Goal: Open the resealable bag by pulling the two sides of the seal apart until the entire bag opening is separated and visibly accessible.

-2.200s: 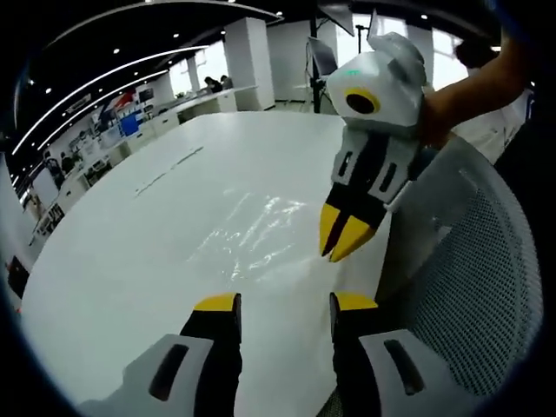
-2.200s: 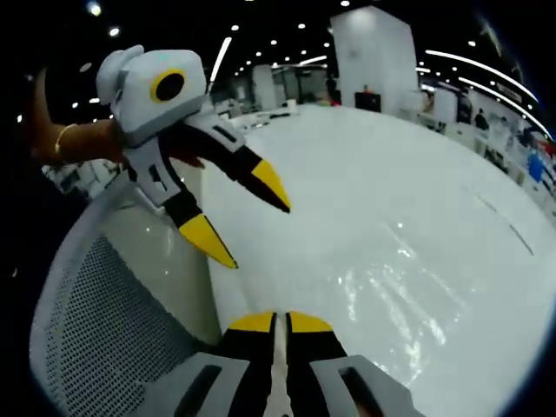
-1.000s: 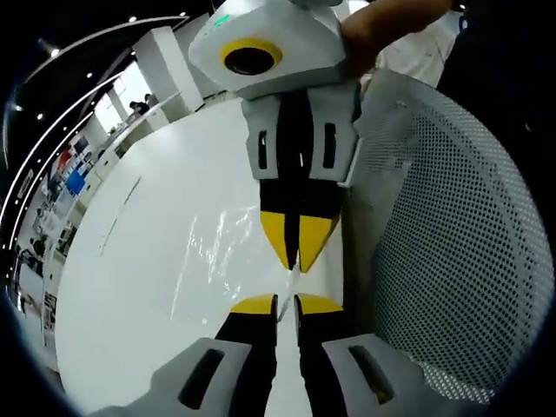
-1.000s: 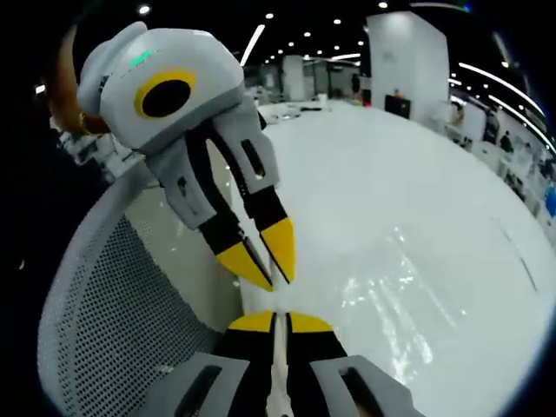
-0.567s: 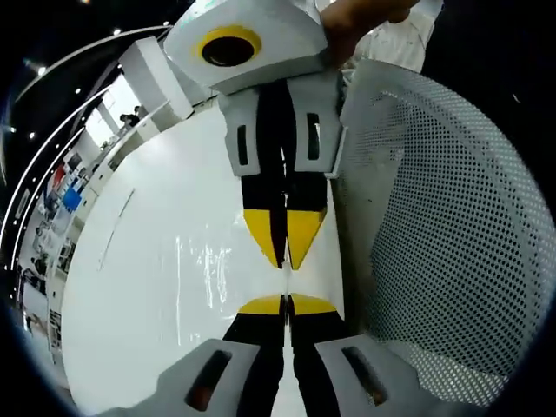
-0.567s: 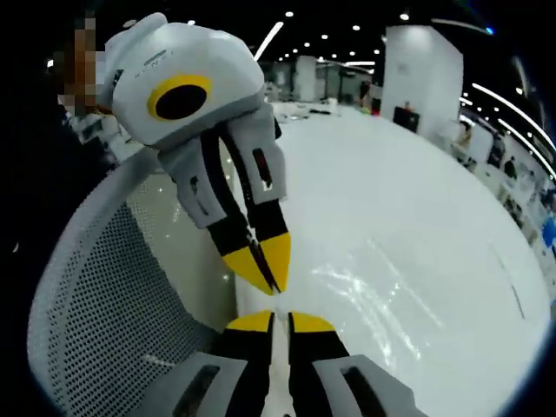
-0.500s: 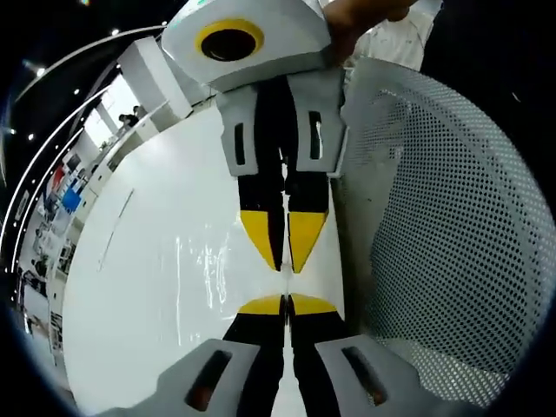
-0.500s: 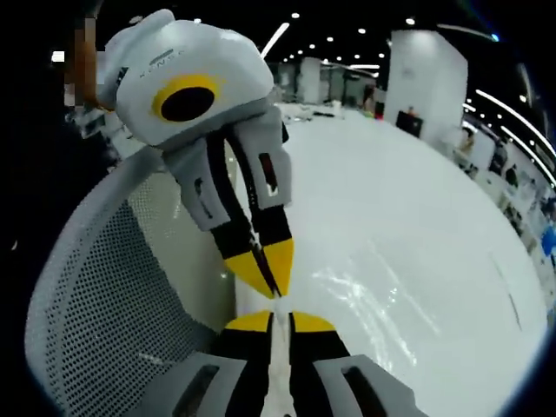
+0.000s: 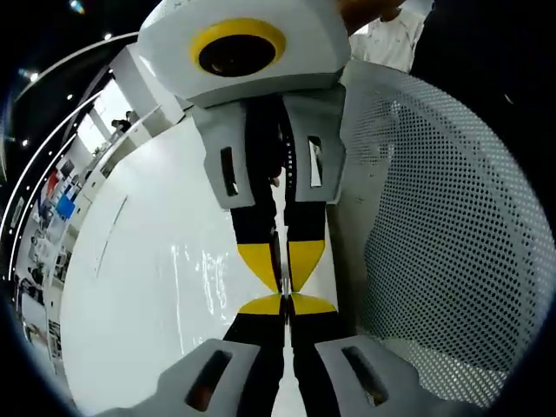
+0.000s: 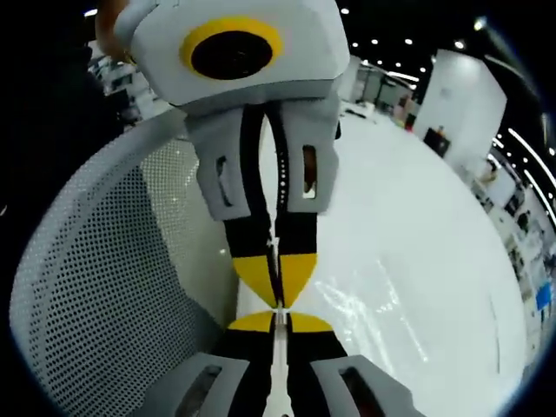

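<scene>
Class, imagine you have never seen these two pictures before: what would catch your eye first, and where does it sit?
First, the two yellow-tipped grippers meeting nose to nose: in the left gripper view the right gripper points down at the left gripper, jaws shut on the clear resealable bag. The bag glints on the white table. A white mesh chair back curves alongside.
</scene>
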`<action>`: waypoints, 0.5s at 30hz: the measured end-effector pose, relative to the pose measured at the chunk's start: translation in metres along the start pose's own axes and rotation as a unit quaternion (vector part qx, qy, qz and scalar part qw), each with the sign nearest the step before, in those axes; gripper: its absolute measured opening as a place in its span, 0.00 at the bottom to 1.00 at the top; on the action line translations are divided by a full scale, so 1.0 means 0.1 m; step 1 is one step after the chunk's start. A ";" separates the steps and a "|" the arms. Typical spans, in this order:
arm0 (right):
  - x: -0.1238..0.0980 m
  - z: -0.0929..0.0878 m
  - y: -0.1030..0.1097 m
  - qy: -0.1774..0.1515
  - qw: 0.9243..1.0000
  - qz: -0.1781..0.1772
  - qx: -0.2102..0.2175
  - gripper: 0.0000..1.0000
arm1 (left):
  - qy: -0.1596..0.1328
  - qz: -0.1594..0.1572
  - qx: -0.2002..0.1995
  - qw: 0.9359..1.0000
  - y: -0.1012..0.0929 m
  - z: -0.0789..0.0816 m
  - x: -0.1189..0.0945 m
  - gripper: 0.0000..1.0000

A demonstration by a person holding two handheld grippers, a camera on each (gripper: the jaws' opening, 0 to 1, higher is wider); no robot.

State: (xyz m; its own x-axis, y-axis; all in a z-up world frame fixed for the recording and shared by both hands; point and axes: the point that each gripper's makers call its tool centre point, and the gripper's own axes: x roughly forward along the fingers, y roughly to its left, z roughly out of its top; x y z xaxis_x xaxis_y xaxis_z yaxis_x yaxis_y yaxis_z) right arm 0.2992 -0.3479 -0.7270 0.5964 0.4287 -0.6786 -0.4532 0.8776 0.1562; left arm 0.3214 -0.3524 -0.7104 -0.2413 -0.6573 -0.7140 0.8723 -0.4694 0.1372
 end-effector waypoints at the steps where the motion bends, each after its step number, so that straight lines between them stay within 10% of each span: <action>1: -0.01 0.01 0.01 0.001 1.000 0.002 -0.003 0.00 | 0.006 0.001 0.011 1.000 0.00 -0.01 0.00 0.00; 15: 0.01 0.03 0.03 0.019 0.998 -0.002 -0.057 0.00 | 0.022 -0.036 0.130 0.991 -0.18 -0.07 0.06 0.00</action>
State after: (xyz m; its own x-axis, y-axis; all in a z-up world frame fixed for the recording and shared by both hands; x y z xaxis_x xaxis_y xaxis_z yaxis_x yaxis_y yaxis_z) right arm 0.3005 -0.3447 -0.7247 0.5734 0.4151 -0.7064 -0.5242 0.8485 0.0730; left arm 0.3074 -0.3437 -0.7224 -0.2751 -0.5926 -0.7570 0.7131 -0.6539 0.2527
